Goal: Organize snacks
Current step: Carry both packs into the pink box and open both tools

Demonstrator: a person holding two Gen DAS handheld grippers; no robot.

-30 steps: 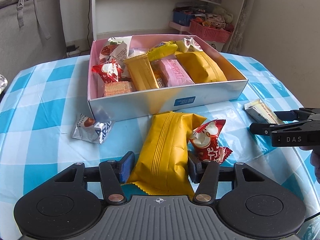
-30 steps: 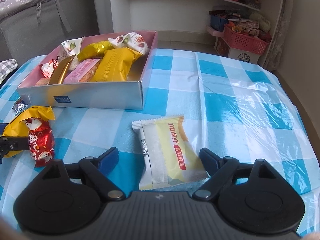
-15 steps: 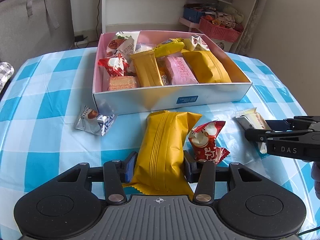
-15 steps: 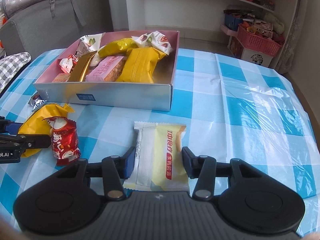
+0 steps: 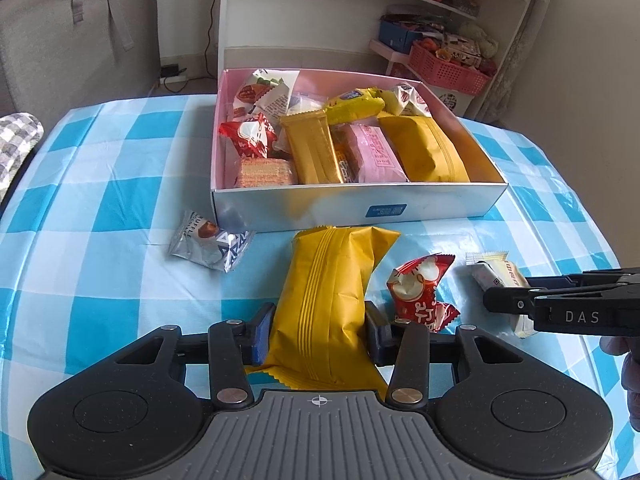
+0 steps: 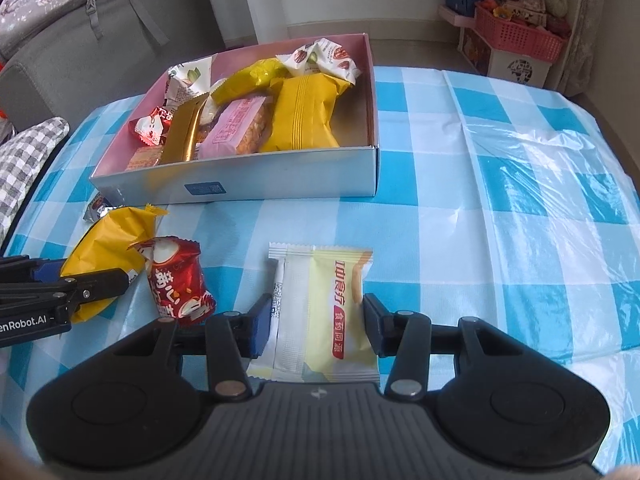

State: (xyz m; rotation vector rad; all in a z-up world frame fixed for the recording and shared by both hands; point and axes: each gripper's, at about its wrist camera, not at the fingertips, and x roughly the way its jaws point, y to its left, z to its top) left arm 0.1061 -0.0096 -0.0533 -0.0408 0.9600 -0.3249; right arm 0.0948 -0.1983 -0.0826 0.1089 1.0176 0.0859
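My left gripper (image 5: 318, 334) is shut on a yellow snack pack (image 5: 328, 300) that lies in front of the box; it also shows in the right wrist view (image 6: 108, 240). My right gripper (image 6: 316, 330) is shut on a white-and-yellow packet (image 6: 332, 308), seen small in the left wrist view (image 5: 498, 280). The open box (image 5: 360, 208) with a pink inside holds several snacks (image 5: 320, 152). A red candy pack (image 5: 420, 292) lies between the two grippers. A silver truffle wrapper (image 5: 208, 246) lies left of the yellow pack.
The table has a blue-and-white checked cloth (image 6: 500, 200). A white shelf (image 5: 360, 12) and red baskets (image 5: 448, 68) stand behind the table. A grey sofa (image 5: 80, 32) is at the left.
Both grippers have closed on their packs, the left on the yellow pack and the right on the white-and-yellow packet. Both views have risen and pulled back a little.
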